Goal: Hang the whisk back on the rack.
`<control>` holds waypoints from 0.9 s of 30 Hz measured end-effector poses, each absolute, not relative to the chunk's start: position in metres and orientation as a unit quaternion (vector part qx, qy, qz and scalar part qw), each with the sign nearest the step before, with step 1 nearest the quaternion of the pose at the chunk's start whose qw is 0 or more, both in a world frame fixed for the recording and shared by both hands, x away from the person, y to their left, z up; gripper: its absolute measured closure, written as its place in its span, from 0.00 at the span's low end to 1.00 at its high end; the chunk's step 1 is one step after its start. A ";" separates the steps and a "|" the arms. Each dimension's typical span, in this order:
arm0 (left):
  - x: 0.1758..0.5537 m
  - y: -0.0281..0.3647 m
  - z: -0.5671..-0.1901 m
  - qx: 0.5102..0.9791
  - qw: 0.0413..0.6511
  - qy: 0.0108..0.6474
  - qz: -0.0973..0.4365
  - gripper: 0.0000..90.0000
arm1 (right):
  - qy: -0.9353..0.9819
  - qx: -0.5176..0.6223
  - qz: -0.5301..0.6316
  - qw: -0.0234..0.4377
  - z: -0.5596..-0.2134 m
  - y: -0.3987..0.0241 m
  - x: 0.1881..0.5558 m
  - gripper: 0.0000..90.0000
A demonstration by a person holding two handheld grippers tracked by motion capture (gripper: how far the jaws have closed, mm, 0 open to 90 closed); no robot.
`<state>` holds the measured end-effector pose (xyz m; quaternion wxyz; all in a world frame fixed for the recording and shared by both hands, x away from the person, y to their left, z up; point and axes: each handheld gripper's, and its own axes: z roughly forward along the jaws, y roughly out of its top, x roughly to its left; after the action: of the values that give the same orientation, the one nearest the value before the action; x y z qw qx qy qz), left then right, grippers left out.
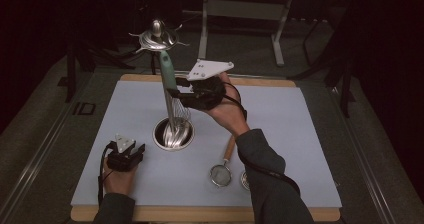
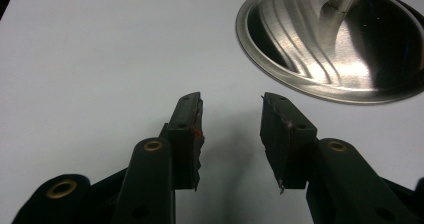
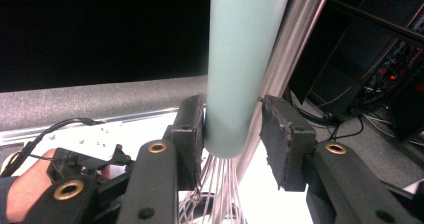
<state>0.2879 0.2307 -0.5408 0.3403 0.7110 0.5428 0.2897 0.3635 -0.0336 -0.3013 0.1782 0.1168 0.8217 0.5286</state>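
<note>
The whisk [image 1: 170, 91] stood nearly upright just left of the frame's centre, wires down in the steel cup [image 1: 173, 133] and teal handle rising to the upper left. The right gripper [image 1: 176, 93] straddled that handle from the right, released, one pad touching and the other apart. The left gripper [image 1: 135, 151], lower left on the worktop [image 1: 300, 134], lay open and empty.

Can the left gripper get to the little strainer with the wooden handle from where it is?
Probably yes. The left gripper rests open on the mat, and the strainer lies to its right with bare mat between them. The metal cup stands further back, seemingly off a straight path.
</note>
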 end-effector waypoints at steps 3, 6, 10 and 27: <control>0.288 0.231 -0.541 0.711 0.341 0.543 0.289 0.68 | 0.824 0.113 0.526 0.175 -0.301 -0.033 0.363 0.67; 0.288 0.231 -0.541 0.711 0.340 0.543 0.289 0.68 | 0.829 0.109 0.521 0.174 -0.301 -0.032 0.362 0.66; 0.288 0.231 -0.541 0.712 0.339 0.543 0.289 0.68 | 0.830 0.107 0.519 0.173 -0.301 -0.032 0.361 0.65; 0.288 0.231 -0.541 0.711 0.340 0.544 0.288 0.68 | 0.836 0.117 0.506 0.180 -0.307 -0.043 0.366 0.65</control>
<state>0.2880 0.2310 -0.5406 0.3399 0.7110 0.5440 0.2882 0.3657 -0.0432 -0.3071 0.1799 0.1172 0.8357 0.5055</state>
